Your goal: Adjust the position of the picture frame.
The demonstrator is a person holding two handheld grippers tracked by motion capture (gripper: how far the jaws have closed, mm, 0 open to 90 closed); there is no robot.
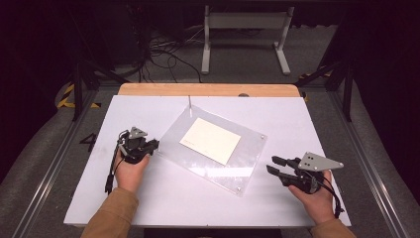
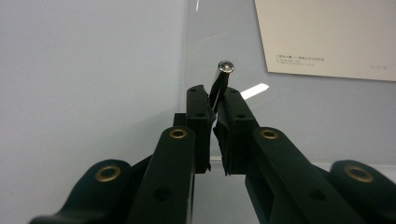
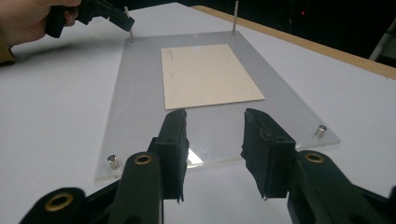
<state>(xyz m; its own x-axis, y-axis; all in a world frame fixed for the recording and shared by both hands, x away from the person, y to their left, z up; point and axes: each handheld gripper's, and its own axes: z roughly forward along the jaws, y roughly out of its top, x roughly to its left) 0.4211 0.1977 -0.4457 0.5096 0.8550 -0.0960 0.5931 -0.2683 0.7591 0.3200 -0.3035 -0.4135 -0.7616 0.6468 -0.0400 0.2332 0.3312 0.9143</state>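
The left claw [image 2: 215,103] is clenched on a metal pin [image 2: 223,74] standing upright at the near-left corner of the clear plate [image 1: 247,148], its long axis straight up from the surface. The right claw [image 1: 271,164] hangs released just off the plate's right edge, well apart from that pin, so lifting it falls to the left hand.

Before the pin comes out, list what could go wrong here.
1. The left tool pinches the pin at a slant, low on its shaft; it might slip out.
2. Pulling it could drag the clear sheet and shift the card lying on it.
3. The right tool is open short of the sheet's edge, so nothing steadies the sheet.
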